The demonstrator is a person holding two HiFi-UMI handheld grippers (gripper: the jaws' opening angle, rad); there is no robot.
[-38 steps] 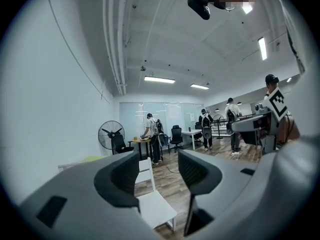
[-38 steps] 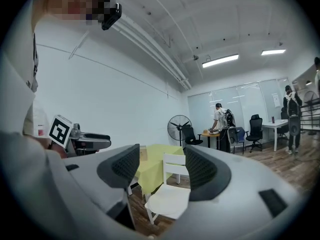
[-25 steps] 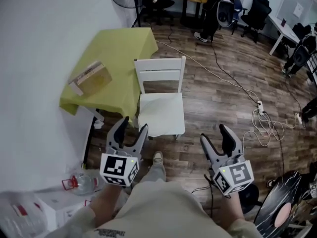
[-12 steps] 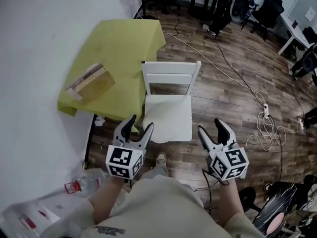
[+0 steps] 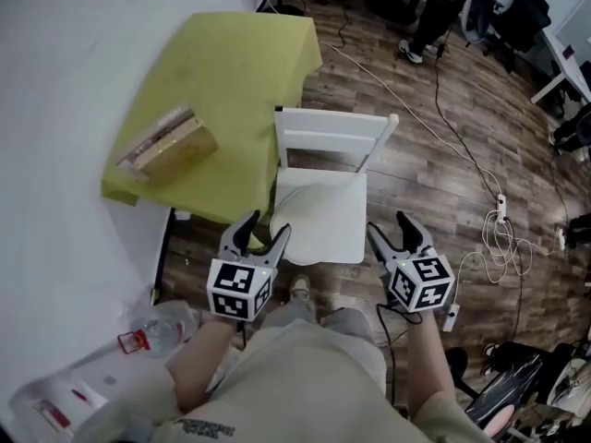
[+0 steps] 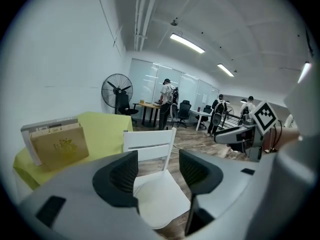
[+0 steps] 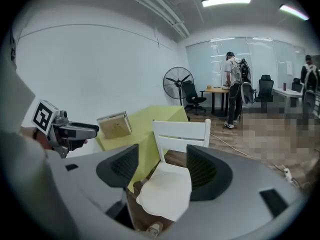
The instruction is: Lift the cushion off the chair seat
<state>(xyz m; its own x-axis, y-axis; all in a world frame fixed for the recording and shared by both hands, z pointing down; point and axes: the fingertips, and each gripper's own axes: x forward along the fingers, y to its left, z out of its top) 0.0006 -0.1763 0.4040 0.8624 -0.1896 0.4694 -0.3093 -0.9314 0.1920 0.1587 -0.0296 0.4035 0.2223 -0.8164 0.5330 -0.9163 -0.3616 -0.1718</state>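
Note:
A white wooden chair stands beside a table, and a thin white cushion lies flat on its seat. My left gripper hovers open at the seat's front left corner, apart from the cushion. At the front right corner my right gripper is also open, with nothing between its fingers. The left gripper view looks between its open jaws at the cushion and the chair back. In the right gripper view the cushion lies ahead of the open jaws, with my left gripper off to the left.
A table under a yellow-green cloth stands left of the chair, with a cardboard box on it. A white wall runs along the left. A plastic bottle lies on the floor. Cables and a power strip trail to the right.
Both grippers have moved forward and down to the chair's front edge, one at each front corner of the seat. The jaws stay open. The cushion has not moved.

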